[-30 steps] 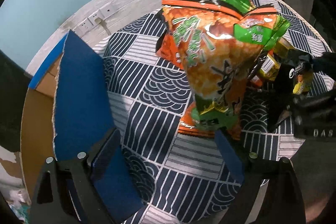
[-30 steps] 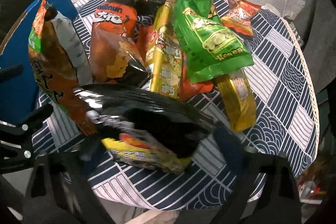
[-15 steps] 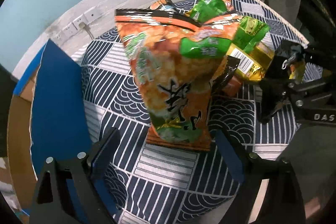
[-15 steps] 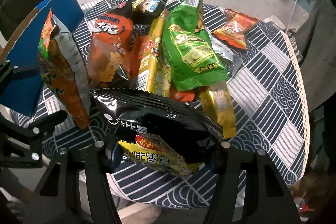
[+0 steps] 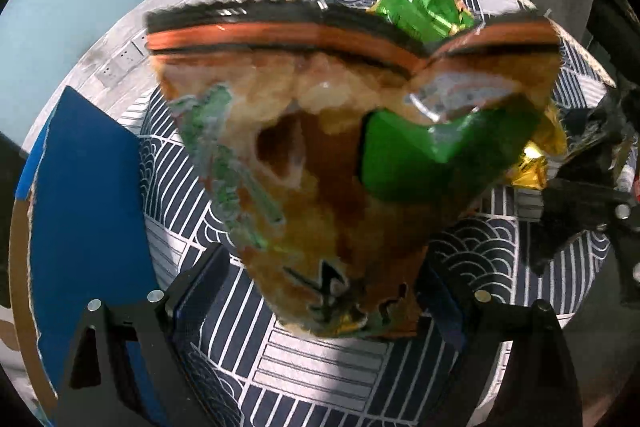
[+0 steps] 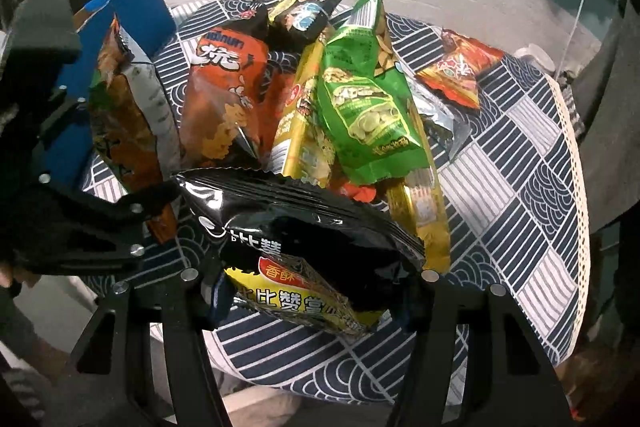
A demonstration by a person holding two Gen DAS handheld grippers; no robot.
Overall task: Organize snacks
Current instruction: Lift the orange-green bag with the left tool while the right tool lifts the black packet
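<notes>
So right now I'm pinching the black and yellow chip bag [image 6: 304, 259] in my right gripper [image 6: 316, 291], its fingers pressed into both sides of the pack, and I'm holding it over the near edge of the table [image 6: 520, 195]. My left gripper [image 5: 320, 291] is clamping the bottom of the orange snack bag [image 5: 340, 147], which is standing upright and filling most of that view (blurry, so no reading the print). Just past the black bag, the rest of the pile is lying on the patterned cloth: a green bag [image 6: 368, 107], a gold pack [image 6: 420, 211], an orange-black one [image 6: 228, 95]. The blue box [image 5: 88, 195] is sitting off to the left.
</notes>
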